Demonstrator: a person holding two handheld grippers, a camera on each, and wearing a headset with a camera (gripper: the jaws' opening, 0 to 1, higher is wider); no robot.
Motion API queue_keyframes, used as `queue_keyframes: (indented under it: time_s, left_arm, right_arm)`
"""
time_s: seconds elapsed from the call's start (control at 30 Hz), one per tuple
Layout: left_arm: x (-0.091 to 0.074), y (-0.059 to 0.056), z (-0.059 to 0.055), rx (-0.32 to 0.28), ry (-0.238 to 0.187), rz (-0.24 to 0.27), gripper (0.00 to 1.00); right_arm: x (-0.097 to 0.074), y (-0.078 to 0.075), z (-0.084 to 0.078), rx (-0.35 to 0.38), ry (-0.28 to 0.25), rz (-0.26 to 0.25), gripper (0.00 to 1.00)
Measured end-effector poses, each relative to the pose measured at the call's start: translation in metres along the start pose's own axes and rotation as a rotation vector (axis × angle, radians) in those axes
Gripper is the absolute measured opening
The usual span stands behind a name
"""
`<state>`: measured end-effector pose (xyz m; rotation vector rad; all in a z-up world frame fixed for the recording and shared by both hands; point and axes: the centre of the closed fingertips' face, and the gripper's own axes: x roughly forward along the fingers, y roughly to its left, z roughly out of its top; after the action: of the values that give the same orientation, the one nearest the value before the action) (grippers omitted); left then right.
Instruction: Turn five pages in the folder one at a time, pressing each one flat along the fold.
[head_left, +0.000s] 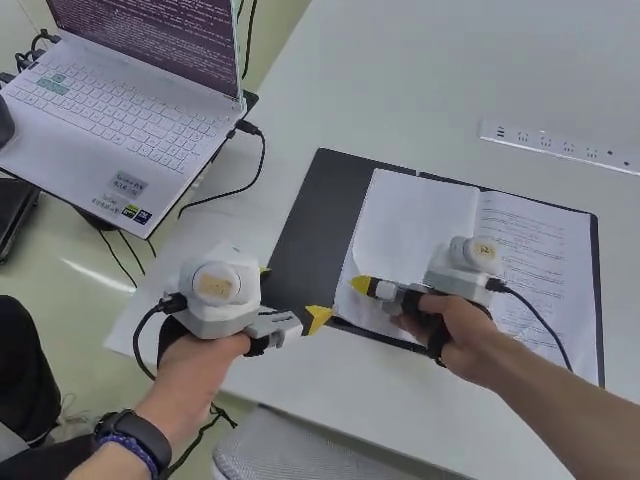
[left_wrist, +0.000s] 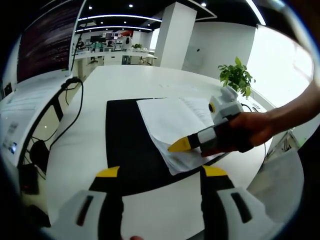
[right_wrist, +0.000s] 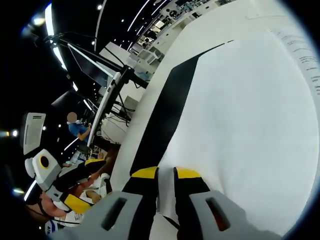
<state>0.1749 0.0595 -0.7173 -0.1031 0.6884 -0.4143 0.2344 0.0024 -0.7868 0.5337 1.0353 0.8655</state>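
White bench (head_left: 400, 80) seen from above. An open folder (head_left: 310, 220) lies flat near its front edge: black cover to the left, printed sheets to the right, the top page (head_left: 410, 230) bowed over the fold. A white power strip (head_left: 555, 148) lies farther back; a black cable (head_left: 262, 155) loops across the left side.

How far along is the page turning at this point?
Done: folder lies open, but its black left side is bare, so no page looks turned yet. In hand: right gripper pinches a white page at its edge; left gripper hangs open beside. Left: seemingly all five turns and presses.
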Motion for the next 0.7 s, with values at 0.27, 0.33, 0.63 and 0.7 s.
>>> queue_keyframes:
  time_s: [0.27, 0.33, 0.63, 0.7]
  left_arm:
    - [-0.001, 0.002, 0.004, 0.013, 0.004, 0.001, 0.62]
    - [-0.001, 0.001, 0.005, 0.014, 0.004, -0.001, 0.62]
    - [0.016, -0.006, 0.011, 0.049, 0.014, -0.019, 0.55]
    - [0.02, -0.006, 0.014, 0.054, 0.012, -0.023, 0.51]
  right_arm:
    - [-0.001, 0.002, 0.0, 0.045, -0.029, 0.026, 0.16]
    - [-0.001, 0.004, 0.0, 0.036, -0.028, 0.033, 0.18]
    - [-0.021, 0.022, -0.01, -0.063, -0.012, 0.099, 0.35]
    - [-0.025, 0.02, -0.008, -0.06, -0.024, 0.101, 0.35]
